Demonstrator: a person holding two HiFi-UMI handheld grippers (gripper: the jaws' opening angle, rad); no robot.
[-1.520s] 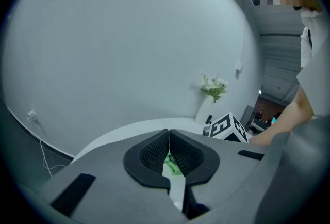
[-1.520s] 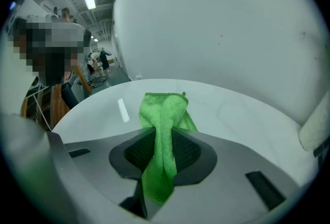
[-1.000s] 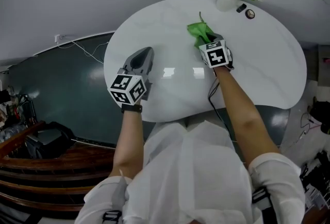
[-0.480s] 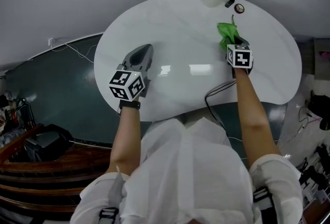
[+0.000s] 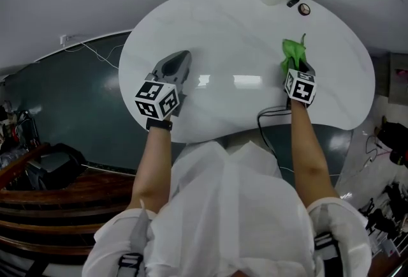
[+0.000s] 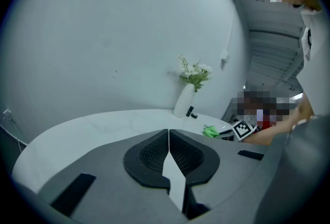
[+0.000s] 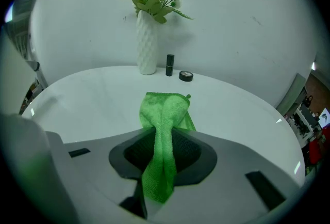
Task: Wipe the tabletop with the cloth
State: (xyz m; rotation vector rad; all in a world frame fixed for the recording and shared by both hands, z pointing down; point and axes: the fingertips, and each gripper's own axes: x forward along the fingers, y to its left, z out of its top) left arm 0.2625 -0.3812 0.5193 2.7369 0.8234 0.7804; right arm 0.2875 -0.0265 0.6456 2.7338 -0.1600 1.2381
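A green cloth (image 7: pixel 164 114) is pinched between the jaws of my right gripper (image 7: pixel 164 141), its free end spread on the white oval tabletop (image 7: pixel 93 99). From the head view the cloth (image 5: pixel 293 52) lies on the right half of the tabletop (image 5: pixel 236 20), just ahead of the right gripper (image 5: pixel 296 65). My left gripper (image 5: pixel 177 65) rests over the table's left front part, jaws shut with nothing between them. Seen from the left gripper (image 6: pixel 168 138), the cloth (image 6: pixel 210 131) shows small at the right.
A white vase with flowers (image 7: pixel 148 37) stands at the table's far edge, with a small dark tube (image 7: pixel 169 65) and a round cap (image 7: pixel 186 76) beside it. A black cable (image 5: pixel 268 117) hangs off the near edge under the right arm.
My right gripper has dragged the cloth from the table's middle to the right and then a little nearer. The left gripper has stayed in place.
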